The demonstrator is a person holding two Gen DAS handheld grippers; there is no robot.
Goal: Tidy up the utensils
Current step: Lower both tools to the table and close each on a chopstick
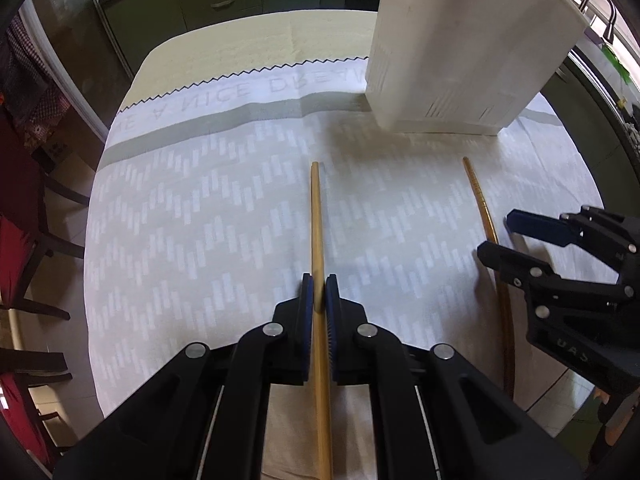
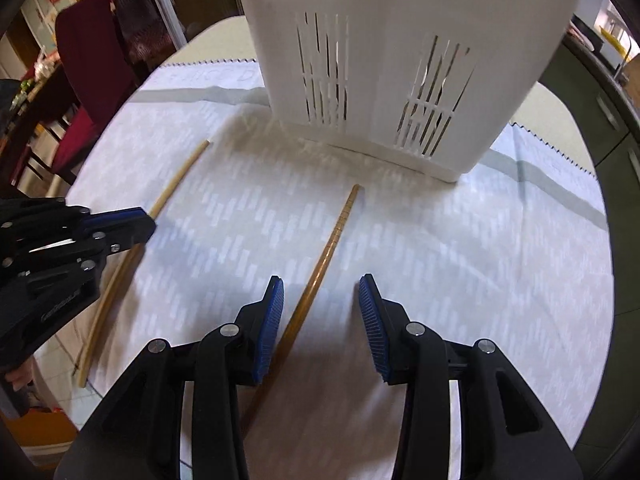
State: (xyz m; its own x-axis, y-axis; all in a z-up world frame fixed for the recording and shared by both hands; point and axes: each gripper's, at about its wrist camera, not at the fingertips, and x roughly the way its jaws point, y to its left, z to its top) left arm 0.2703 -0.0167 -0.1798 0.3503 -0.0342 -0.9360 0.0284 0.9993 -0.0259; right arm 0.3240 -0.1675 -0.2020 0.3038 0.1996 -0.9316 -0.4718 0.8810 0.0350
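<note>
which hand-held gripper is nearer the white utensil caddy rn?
Right, marginally, as far as I can tell. The right hand-held gripper sits open around the darker chopstick, directly before the white utensil caddy. The left hand-held gripper pinches the lighter chopstick, offset to the caddy's left.

The left gripper (image 1: 319, 294) points forward and down, its blue-padded jaws nearly together — pinched on a pale wooden chopstick (image 1: 318, 224) that runs straight between them. The right gripper (image 2: 321, 308) sits just beside it at a like angle, its ribbed blue pads (image 2: 374, 320) spread wide — they touch nothing, and a darker chopstick (image 2: 320, 268) lies in the gap.
</note>
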